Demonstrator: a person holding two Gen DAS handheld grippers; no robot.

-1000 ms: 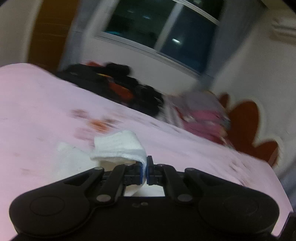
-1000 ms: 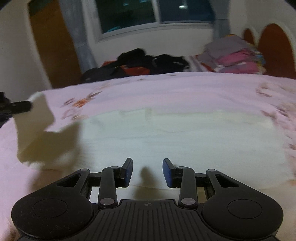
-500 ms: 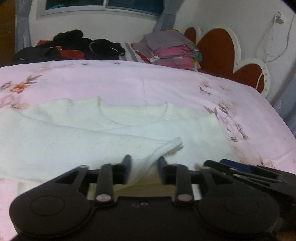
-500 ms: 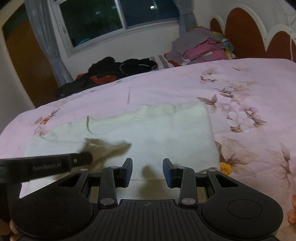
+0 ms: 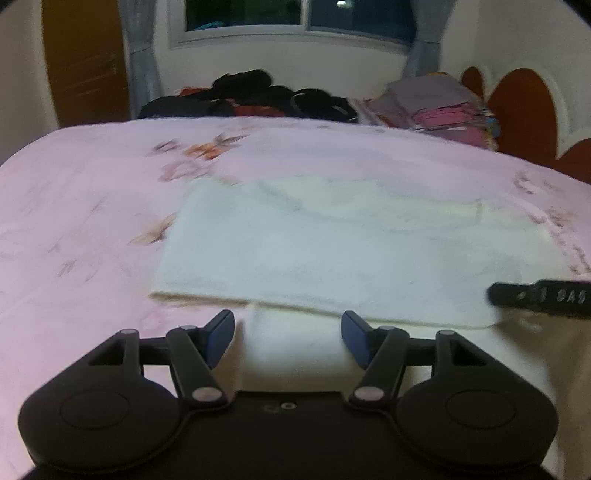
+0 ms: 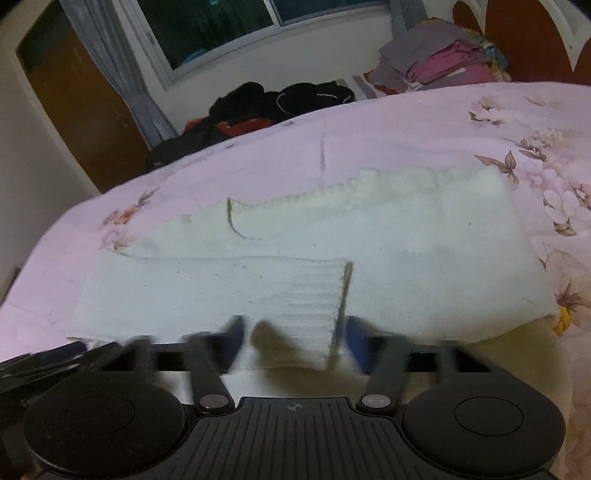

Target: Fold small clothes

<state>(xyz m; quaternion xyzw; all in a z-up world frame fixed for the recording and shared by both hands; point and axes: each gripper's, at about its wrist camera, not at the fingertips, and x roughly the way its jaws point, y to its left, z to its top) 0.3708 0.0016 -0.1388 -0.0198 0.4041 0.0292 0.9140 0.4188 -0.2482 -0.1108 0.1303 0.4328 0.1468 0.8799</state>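
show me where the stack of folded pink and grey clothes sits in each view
Left wrist: stack of folded clothes, upper right, on the bed's far edge beside the red headboard.
Right wrist: the stack, top right, again left of the headboard.
Shared landmark: the window.

The room is lit from inside and the window [image 5: 295, 16] is dark. The light is soft and a bit dim. Both pictures bend at the edges and go black in the corners. The left wrist picture is blurry all over. In the right wrist picture the gripper fingers [image 6: 231, 341] are smeared, with a dark shadow on the white sweater [image 6: 406, 258].
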